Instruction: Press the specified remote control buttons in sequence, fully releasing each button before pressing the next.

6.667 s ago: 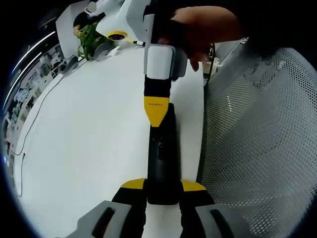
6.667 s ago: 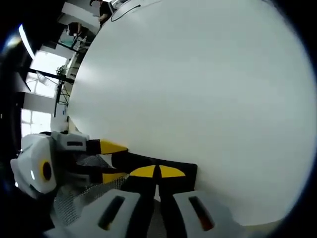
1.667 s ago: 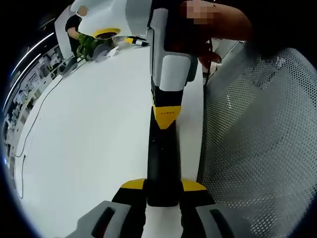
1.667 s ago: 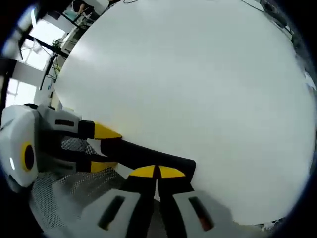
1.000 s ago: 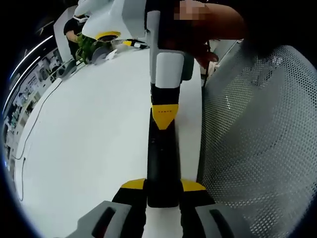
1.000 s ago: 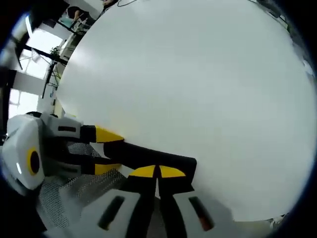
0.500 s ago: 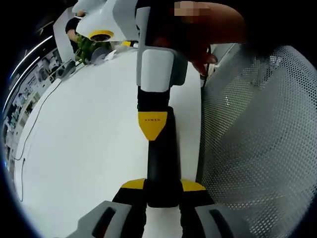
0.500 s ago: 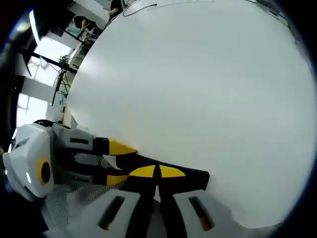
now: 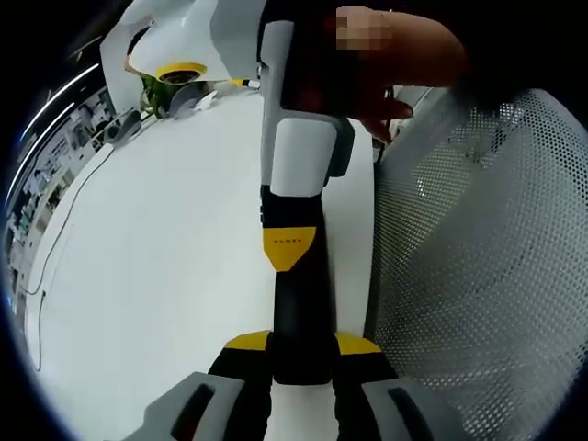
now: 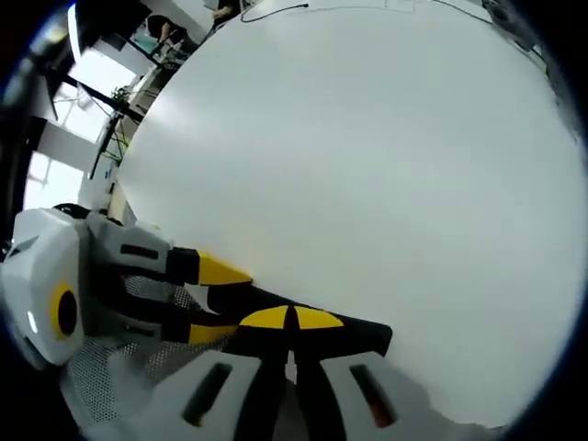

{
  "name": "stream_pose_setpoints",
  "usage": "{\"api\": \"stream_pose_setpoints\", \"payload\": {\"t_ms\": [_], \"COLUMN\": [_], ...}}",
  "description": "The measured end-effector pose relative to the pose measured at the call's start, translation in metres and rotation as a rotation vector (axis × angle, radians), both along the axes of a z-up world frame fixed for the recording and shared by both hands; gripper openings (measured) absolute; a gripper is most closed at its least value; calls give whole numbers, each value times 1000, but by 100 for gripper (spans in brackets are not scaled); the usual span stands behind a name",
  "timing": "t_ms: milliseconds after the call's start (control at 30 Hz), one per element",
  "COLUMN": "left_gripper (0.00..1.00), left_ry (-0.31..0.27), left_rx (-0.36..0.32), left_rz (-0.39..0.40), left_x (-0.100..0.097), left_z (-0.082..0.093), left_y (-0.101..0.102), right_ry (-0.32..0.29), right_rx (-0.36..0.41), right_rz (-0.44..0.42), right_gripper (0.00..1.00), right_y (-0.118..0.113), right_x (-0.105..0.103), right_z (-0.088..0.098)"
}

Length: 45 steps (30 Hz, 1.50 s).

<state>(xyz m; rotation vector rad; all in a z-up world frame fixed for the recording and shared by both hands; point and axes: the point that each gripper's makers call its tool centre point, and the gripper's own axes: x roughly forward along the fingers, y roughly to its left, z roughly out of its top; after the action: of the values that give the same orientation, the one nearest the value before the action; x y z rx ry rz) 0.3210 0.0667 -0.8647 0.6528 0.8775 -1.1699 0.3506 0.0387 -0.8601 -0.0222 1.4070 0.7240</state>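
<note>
The black remote control (image 9: 300,303) lies lengthwise in the left gripper view, running from 6 o'clock toward 12, its near end clamped between the yellow-tipped jaws of the left hand-held gripper (image 9: 301,344). The right hand-held gripper (image 9: 289,246) comes down from 12 o'clock with a person's hand (image 9: 390,64) around its body, and its yellow tip rests on the remote's upper face about halfway along; its jaws stand together with no gap, holding nothing. In the right gripper view the remote control (image 10: 312,317) shows as a dark bar at 6 o'clock under the closed yellow tips of the right hand-held gripper (image 10: 292,319), with the left hand-held gripper (image 10: 202,299) reaching in from 8 o'clock and gripping the remote's end. The remote sits close to the white desk's (image 9: 156,266) edge at 3 o'clock, where a perforated grey mesh surface (image 9: 478,266) begins just beside it. Toward 9 and 12 o'clock the desk spreads wide and bare (image 10: 367,165). A thin cable (image 9: 57,234) trails along its far left margin, and a green plant (image 9: 156,84) stands near 11 o'clock. Windows (image 10: 50,179) and room fittings lie beyond the desk at 10 o'clock in the right gripper view.
</note>
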Motion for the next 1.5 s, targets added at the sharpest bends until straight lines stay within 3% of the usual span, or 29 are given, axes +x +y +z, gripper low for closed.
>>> {"api": "stream_pose_setpoints", "payload": {"t_ms": [233, 700, 867, 1000, 1500], "left_gripper": [24, 25, 25, 25, 25], "left_ry": [-3, -6, -5, -6, -5], "left_rx": [3, 1, -1, -1, -1], "left_rz": [4, 0, 2, 2, 1], "left_x": [1, 1, 1, 1, 1], "left_z": [0, 0, -1, -1, -1], "left_y": [-1, -1, -1, 0, 0], "right_ry": [-4, 123, 202, 220, 189], "right_rx": [13, 61, 74, 60, 27], "right_rz": [-8, -100, -139, -129, -85], "right_gripper": [0, 0, 0, 0, 0], "right_y": [-2, -5, -7, -8, -8], "right_x": [2, -3, -10, -15, -15], "right_z": [-1, 7, 9, 7, 3]}}
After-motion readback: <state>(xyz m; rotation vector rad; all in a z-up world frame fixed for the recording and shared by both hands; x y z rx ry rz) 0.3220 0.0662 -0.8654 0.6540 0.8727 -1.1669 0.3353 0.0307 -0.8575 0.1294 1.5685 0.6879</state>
